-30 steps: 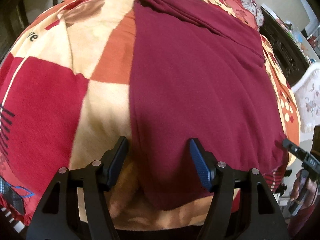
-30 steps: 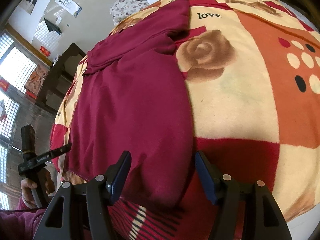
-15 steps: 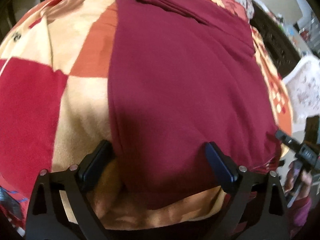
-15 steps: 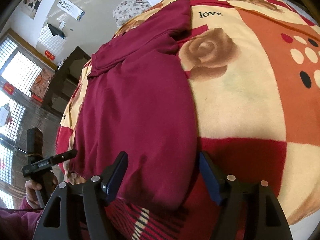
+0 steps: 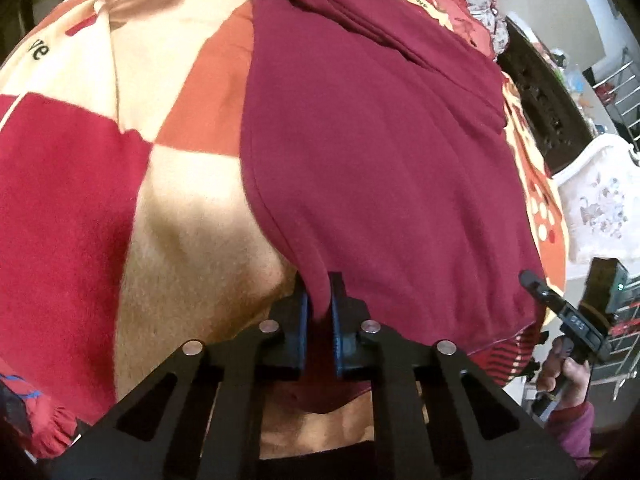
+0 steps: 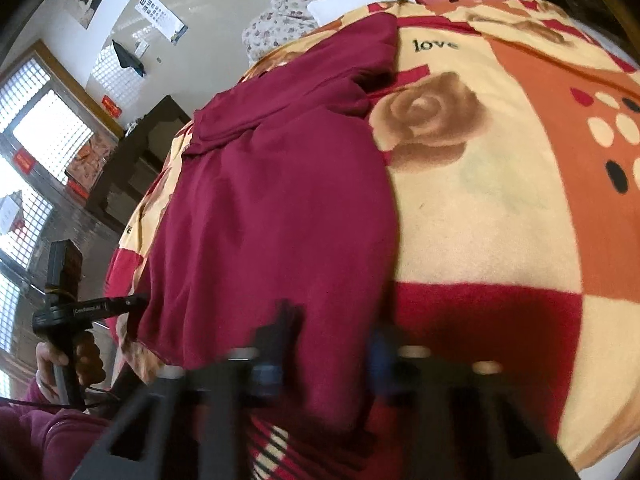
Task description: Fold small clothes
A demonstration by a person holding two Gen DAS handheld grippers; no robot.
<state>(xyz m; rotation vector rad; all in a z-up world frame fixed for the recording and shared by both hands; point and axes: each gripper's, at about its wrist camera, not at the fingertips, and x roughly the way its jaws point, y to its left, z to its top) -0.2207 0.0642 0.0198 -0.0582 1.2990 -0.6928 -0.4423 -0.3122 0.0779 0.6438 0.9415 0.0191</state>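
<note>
Maroon soft knit garment (image 5: pixel 380 152) lies spread flat on a bed covered by a fleecy blanket of red, orange and cream checks (image 5: pixel 120 184), filling the middle of both views. It looks light and limp, likely to sag and crease wherever unsupported, so the near hem corners are the sensible holds. At lower centre of the left view, the left hand-held gripper (image 5: pixel 319 312) is clamped on a pinch of hem. The right hand-held gripper (image 6: pixel 328 344), blurred at the bottom of its view, is closing with the other corner between its jaws.
</note>
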